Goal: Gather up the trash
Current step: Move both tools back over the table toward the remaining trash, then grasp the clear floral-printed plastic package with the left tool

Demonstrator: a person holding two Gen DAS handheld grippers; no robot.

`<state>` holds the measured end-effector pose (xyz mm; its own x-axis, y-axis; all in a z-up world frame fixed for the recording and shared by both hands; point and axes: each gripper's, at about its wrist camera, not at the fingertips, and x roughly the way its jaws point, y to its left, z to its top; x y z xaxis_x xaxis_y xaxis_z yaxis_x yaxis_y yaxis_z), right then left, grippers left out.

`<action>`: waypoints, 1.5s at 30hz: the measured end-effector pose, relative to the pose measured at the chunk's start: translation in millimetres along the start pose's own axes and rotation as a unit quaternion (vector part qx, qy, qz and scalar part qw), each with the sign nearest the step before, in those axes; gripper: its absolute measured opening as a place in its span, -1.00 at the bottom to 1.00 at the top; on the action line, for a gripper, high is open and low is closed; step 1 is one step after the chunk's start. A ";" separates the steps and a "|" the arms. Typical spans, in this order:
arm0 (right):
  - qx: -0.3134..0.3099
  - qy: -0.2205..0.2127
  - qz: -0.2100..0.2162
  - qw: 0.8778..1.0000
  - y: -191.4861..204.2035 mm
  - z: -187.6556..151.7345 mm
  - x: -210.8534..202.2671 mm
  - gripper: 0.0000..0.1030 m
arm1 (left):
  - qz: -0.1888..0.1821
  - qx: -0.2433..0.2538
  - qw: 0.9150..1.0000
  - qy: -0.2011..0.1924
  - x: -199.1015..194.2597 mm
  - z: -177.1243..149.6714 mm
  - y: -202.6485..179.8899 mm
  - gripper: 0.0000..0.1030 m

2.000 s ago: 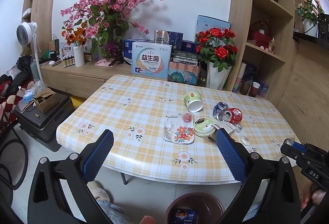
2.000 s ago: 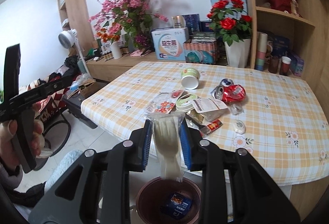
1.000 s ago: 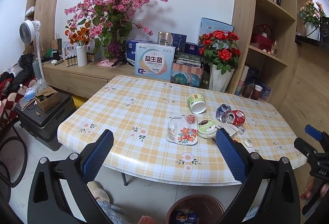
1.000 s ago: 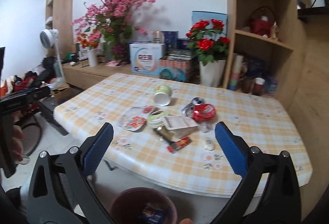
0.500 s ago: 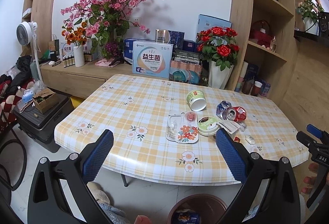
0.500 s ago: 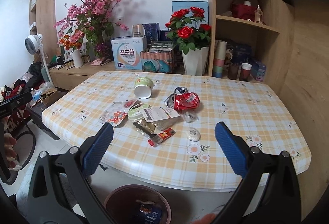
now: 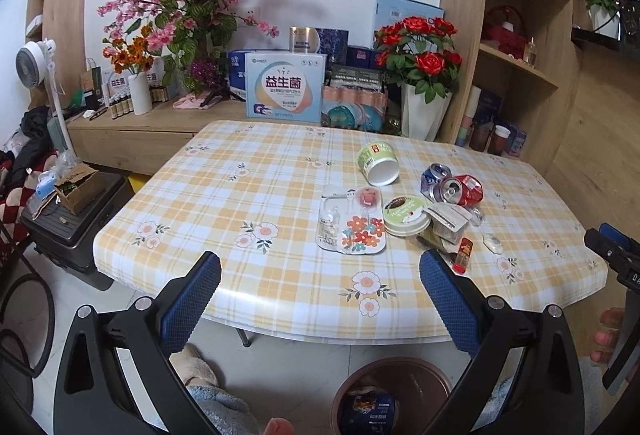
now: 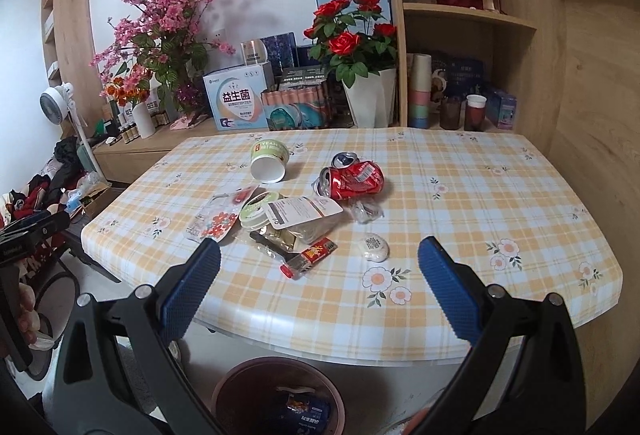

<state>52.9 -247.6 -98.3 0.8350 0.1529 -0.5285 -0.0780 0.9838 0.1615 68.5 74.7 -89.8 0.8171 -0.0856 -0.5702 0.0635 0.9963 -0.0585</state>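
Gaping empty, both claws, left (image 7: 320, 283) and right (image 8: 319, 271); small white packet (image 8: 373, 246) clearest from right wrist.

A table (image 8: 460, 195) draped in a yellow-and-white checked cloth with flower prints is carrying a cluster of litter; a green paper cup (image 8: 269, 159) is lying on its side toward the back; a crushed red can (image 8: 352, 179) is resting beside a second crushed can (image 8: 345, 158); a floral wrapper (image 8: 214, 221), a round green lid (image 8: 256, 209), a white labelled pouch (image 8: 300, 211), a small red packet (image 8: 316, 252) and a white oval piece (image 8: 373, 247) are lying nearer the front edge.
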 end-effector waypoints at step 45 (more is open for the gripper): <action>-0.068 0.110 -0.067 0.989 -31.7 -10.4 165.2 0.89 | 0.030 0.254 0.956 0.141 278.2 -8.6 -106.5 -0.74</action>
<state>187.6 -252.5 -199.4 0.7053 0.0220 -0.7086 -0.0590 0.9979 -0.0278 284.1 -55.4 -249.2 0.6457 0.0435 -0.7623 0.3506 0.8700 0.3466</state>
